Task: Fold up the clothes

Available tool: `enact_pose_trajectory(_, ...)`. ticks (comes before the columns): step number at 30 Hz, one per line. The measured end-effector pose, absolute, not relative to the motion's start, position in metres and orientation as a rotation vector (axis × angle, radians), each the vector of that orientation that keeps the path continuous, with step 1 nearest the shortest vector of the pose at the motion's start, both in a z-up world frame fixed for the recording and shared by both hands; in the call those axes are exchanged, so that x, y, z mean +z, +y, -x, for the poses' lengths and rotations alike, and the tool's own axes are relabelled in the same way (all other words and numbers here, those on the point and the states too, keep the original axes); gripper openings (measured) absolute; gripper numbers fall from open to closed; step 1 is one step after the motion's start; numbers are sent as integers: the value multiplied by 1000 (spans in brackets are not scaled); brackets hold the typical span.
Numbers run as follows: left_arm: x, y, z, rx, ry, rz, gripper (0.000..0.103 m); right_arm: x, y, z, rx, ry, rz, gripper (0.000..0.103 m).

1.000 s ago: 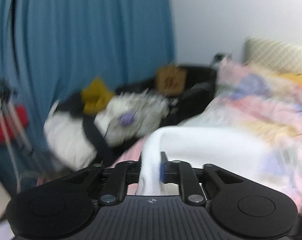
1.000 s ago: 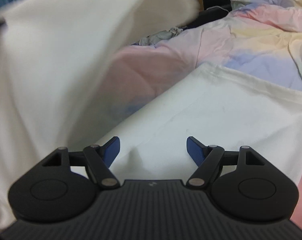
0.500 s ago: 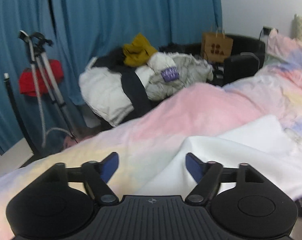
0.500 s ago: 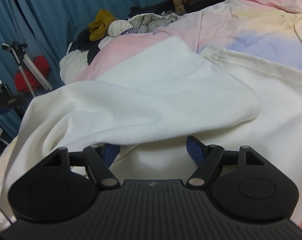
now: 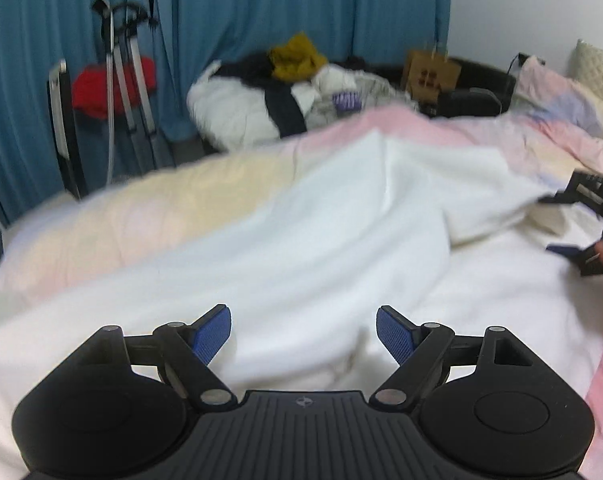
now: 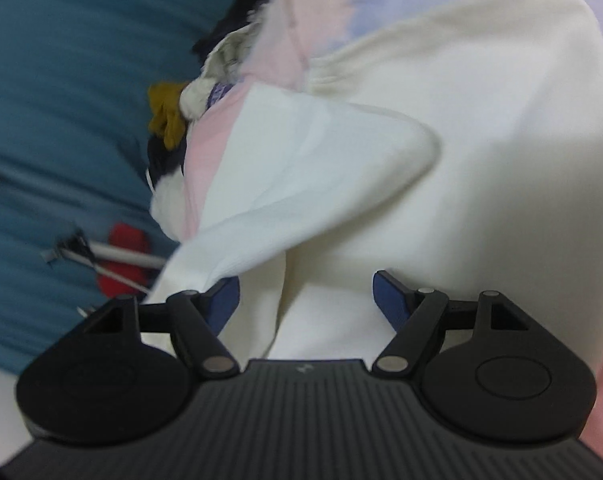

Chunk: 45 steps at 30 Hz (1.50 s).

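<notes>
A white garment (image 5: 301,220) lies spread over the bed, with one part folded across the rest. My left gripper (image 5: 303,332) hovers open just above its near edge, nothing between the blue pads. In the right wrist view the folded white flap (image 6: 321,160) rests on the cream body of the garment (image 6: 481,140). My right gripper (image 6: 305,296) is open and rolled sideways above the cloth. The flap's edge covers part of its left fingertip (image 6: 225,296), and no pad presses on cloth. From the left wrist view the right gripper (image 5: 581,224) appears at the far right edge.
A pastel pink and yellow bed cover (image 5: 161,208) lies under the garment. Beyond the bed stand a heap of clothes (image 5: 285,92), a brown paper bag (image 5: 433,72) and a blue curtain (image 5: 261,8). A metal stand with a red item (image 5: 113,80) is at the left.
The left gripper let go of the white cloth, opened and sank back toward the garment's near edge. The raised flap dropped onto the garment. The right gripper rolled sideways.
</notes>
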State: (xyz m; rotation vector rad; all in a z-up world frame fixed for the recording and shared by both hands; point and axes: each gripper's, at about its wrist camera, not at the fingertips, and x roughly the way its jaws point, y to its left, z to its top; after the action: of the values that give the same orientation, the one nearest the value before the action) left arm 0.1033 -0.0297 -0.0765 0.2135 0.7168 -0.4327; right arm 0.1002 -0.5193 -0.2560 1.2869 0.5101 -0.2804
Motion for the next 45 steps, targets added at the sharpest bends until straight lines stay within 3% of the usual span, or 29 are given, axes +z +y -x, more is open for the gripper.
enact_pose_trajectory(17,-124,-28,-131,-390,738,-362,86,-267,-542,-99,-150,301,-1606,77)
enact_pose_trajectory(28,-128,-30,-144,-373,750,-369,87,-283,-552,-144,-214,432,-1590,75)
enact_pose_trajectory(30,-128,-29,-145,-372,754,-362,87,-276,-555,-148,-238,421,-1518,67)
enact_pose_trajectory(34,-128,-29,-145,-368,757,-356,87,-268,-568,-147,-307,387,-1448,16)
enact_pose_trajectory(35,-128,-29,-145,-367,758,-354,87,-266,-572,-147,-302,372,-1447,11)
enact_pose_trajectory(42,-129,-30,-139,-421,747,-384,87,-224,-577,-142,-281,196,-1273,8)
enact_pose_trajectory(45,-129,-29,-137,-438,744,-404,87,-226,-582,-140,-352,215,-1254,9)
